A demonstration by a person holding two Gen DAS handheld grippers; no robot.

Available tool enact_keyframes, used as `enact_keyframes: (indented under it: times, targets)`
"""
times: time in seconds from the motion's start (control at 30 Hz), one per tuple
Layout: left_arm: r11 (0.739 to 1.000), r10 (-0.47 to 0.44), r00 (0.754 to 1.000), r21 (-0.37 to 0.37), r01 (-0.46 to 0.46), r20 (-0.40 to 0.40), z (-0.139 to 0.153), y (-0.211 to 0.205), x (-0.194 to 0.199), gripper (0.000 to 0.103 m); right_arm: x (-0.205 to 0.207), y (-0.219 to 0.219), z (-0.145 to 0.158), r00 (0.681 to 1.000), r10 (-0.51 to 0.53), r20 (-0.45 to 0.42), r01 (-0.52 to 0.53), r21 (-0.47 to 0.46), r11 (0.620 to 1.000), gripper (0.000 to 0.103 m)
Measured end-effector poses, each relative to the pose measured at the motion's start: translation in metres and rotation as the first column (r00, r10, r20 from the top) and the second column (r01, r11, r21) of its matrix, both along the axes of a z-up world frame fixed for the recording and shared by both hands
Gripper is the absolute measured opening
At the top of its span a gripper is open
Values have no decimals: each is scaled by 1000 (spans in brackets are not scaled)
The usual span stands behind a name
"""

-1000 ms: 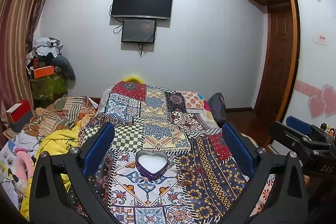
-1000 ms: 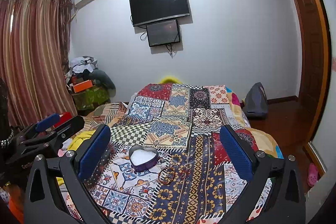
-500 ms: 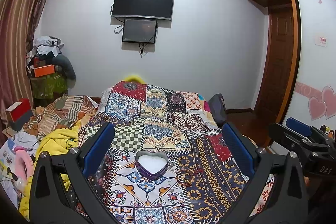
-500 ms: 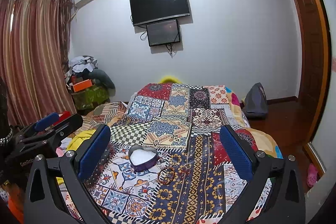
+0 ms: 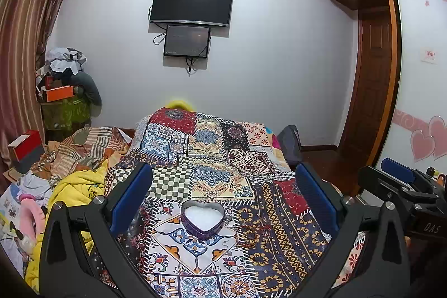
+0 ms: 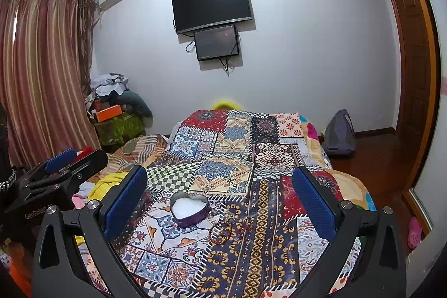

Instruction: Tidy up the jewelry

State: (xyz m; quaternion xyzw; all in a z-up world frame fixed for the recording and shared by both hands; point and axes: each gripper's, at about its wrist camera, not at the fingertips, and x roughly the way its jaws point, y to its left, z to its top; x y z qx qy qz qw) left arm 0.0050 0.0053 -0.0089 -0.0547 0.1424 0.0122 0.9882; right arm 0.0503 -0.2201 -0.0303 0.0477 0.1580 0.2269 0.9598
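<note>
A purple heart-shaped box (image 5: pixel 202 219) with a white lining sits open on the patchwork bedspread (image 5: pixel 212 178); it also shows in the right wrist view (image 6: pixel 188 209). Right of it lie a reddish bead bracelet (image 6: pixel 220 233) and small rings (image 6: pixel 248 220), hard to make out on the pattern; the bracelet shows faintly in the left wrist view (image 5: pixel 250 233). My left gripper (image 5: pixel 222 197) is open and empty, held above the bed in front of the box. My right gripper (image 6: pixel 219 200) is open and empty, beside it on the right.
A heap of yellow and striped blankets and clothes (image 5: pixel 69 180) lies left of the bed. A cluttered stand (image 5: pixel 64 105) is in the far left corner. A grey bag (image 6: pixel 339 134) sits on the floor by the wooden door (image 5: pixel 371 91).
</note>
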Motion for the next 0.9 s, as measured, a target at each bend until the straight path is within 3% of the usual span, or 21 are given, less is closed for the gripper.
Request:
enact_keyframes:
  times: [0.9]
  targets:
    - [1000,-5,1000,9,5,16,2,-1,-5,103,3,4,-1,1000,-1,-4,1,-11,1000,103]
